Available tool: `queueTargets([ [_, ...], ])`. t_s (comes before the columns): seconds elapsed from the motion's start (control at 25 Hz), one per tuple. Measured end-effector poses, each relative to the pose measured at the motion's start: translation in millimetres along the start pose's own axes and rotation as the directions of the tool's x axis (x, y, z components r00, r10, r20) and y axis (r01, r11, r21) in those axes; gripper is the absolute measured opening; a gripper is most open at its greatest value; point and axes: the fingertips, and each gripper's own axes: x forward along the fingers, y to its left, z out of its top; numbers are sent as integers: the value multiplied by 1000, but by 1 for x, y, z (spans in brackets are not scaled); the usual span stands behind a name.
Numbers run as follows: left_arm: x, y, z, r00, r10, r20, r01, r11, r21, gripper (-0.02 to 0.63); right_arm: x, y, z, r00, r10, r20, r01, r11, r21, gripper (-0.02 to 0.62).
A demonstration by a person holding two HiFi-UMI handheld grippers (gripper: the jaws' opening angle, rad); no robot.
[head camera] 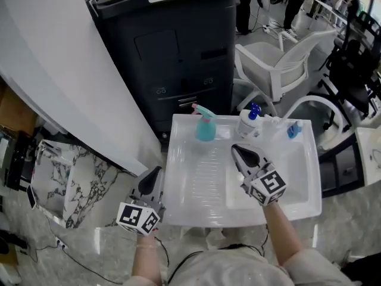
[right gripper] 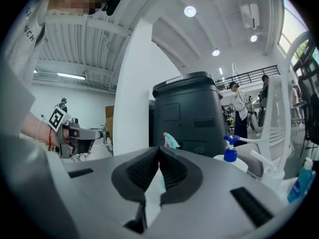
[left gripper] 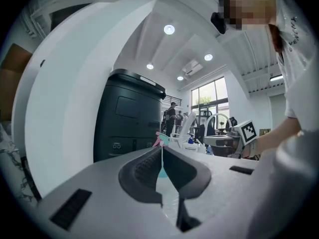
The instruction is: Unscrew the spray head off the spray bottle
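A teal spray bottle [head camera: 205, 127] with a pink trigger stands upright at the far edge of the white table [head camera: 196, 189]. In the head view my left gripper [head camera: 155, 171] is at the table's near left edge, shut and empty. Over the table's middle my right gripper [head camera: 236, 149] is also shut on nothing, a short way to the near right of the bottle. In the left gripper view the spray bottle [left gripper: 160, 141] shows just past the closed jaw tips [left gripper: 162, 149]. The spray head [right gripper: 171, 140] peeks above the right gripper's closed jaws [right gripper: 159, 149] in the right gripper view.
A white pump bottle [head camera: 248, 121] with a blue top and a small blue bottle [head camera: 293, 130] stand at the table's far right. A black cabinet [head camera: 166, 52] rises behind the table, a white chair [head camera: 280, 64] to its right, and a white curved wall [head camera: 59, 76] on the left.
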Motion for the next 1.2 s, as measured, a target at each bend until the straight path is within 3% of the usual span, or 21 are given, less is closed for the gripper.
queueTargets([
  [0.28,65,10,-4,991,-126,-38,127,992,8,19,32,-19,6,999,-33,-11,33,999,17,42],
  [0.44,97,12,-11,977,-200,-74,201,980,7,139,58,-25,11,999,-38,-10,38,999,17,83],
  [0.72,142,1,-35,937,-302,-175,311,950,24,270,101,-34,13,998,-42,-45,43,999,21,175],
  [0.88,167,-7,-56,915,-312,-256,340,938,70,318,128,-37,5,992,-36,-117,36,999,-5,196],
  [1.04,194,-15,-67,910,-308,-277,343,936,84,325,141,-37,-8,980,-19,-199,17,1000,-15,204],
  [1.2,214,-20,-81,888,-317,-333,370,922,110,344,147,-37,-13,970,-6,-244,4,1000,-8,187],
])
